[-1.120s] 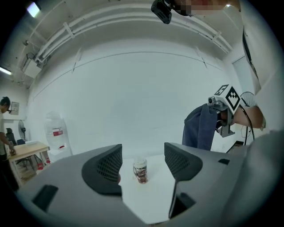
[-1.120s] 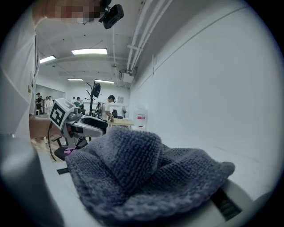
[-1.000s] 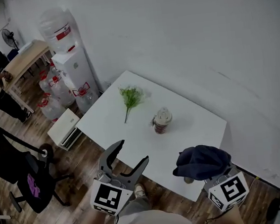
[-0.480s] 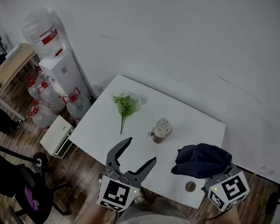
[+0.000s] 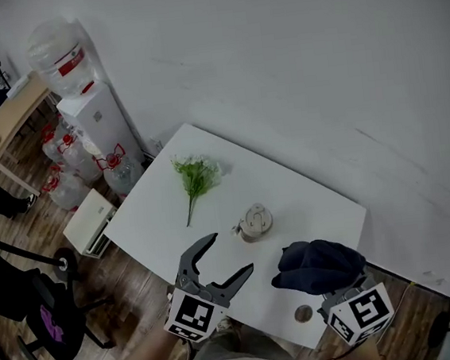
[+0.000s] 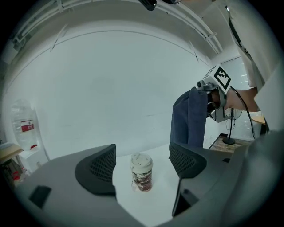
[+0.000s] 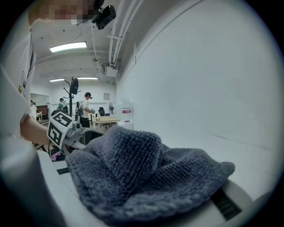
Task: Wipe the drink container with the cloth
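While the jaws of the left gripper (image 5: pixel 231 253) have just been opening wide — drink container (image 5: pixel 255 221) untouched at twelve o'clock — the right gripper (image 5: pixel 332 288), seemingly clamped, holds the cloth (image 5: pixel 318 263).

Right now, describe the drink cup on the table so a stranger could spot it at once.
Find the white rectangular table by the white wall. Near its middle stands a small cup with a pale lid and reddish-brown printed sides. It alone stands upright: the green leafy sprig lies flat, and the round brown disc sits by the near edge.
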`<action>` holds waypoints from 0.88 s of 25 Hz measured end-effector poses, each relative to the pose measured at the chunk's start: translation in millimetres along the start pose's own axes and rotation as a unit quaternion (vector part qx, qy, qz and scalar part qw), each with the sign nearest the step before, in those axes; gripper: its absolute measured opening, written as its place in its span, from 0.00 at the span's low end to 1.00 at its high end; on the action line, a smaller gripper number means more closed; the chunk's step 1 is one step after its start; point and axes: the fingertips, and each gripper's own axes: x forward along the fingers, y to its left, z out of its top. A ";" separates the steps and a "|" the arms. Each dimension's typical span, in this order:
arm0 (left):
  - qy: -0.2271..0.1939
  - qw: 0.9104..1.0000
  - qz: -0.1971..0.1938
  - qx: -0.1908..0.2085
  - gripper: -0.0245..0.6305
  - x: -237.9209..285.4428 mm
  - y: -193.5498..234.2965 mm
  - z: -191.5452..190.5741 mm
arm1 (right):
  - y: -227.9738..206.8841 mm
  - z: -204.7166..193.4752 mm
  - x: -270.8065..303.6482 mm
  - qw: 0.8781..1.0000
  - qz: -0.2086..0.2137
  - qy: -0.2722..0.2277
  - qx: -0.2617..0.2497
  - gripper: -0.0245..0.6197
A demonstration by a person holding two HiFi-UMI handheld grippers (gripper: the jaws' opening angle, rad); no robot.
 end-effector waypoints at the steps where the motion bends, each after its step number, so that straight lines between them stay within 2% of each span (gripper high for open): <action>1: 0.006 1.000 -0.001 -0.003 0.61 7.7 -0.7 -8.3 | -3.6 -2.5 3.8 1.000 0.001 0.001 0.003 0.10; 14: 0.060 0.997 -0.027 -0.052 0.67 101.4 0.4 -102.8 | -43.1 -36.7 55.3 1.000 0.008 0.024 0.012 0.10; 22: 0.073 0.995 -0.042 -0.057 0.69 139.6 -0.9 -138.0 | -48.0 -56.8 82.7 0.999 0.012 0.032 0.016 0.10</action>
